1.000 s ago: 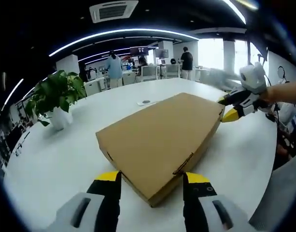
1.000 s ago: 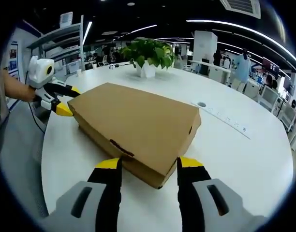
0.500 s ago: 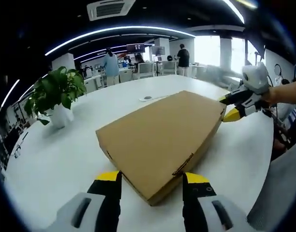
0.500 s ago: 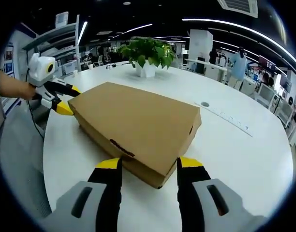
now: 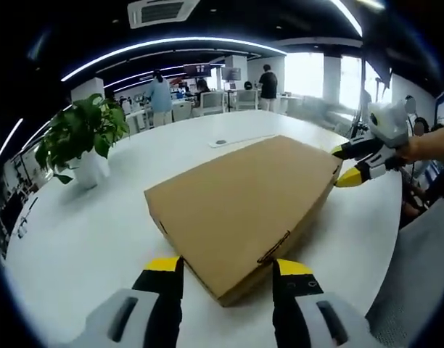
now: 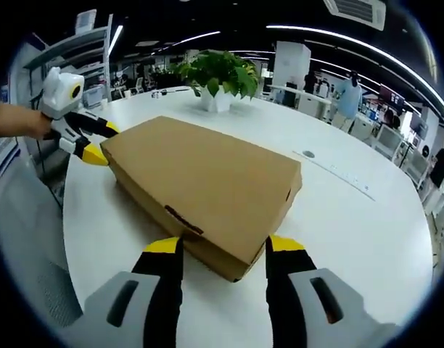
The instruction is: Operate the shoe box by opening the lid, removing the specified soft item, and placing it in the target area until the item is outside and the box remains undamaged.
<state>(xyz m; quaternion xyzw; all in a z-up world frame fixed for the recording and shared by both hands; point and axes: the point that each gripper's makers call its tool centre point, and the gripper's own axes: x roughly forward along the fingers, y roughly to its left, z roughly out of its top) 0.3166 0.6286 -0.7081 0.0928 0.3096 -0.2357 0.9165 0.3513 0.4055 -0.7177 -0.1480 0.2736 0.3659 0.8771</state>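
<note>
One closed shoe box, contents hidden.

Each tool has black jaws, yellow tips, grey body.

White table: box, potted plant.

Shoe box lid shut: contents hidden in both views. Underside and far faces not visible. In the right gripper view, the box's near corner sits between the jaws, its lower edge partly masked by them.

Left gripper: only jaw tips and part of the body in frame, rest cut off by bottom edge. Same for right gripper.

People in the background too small and blurred to tell detail.
</note>
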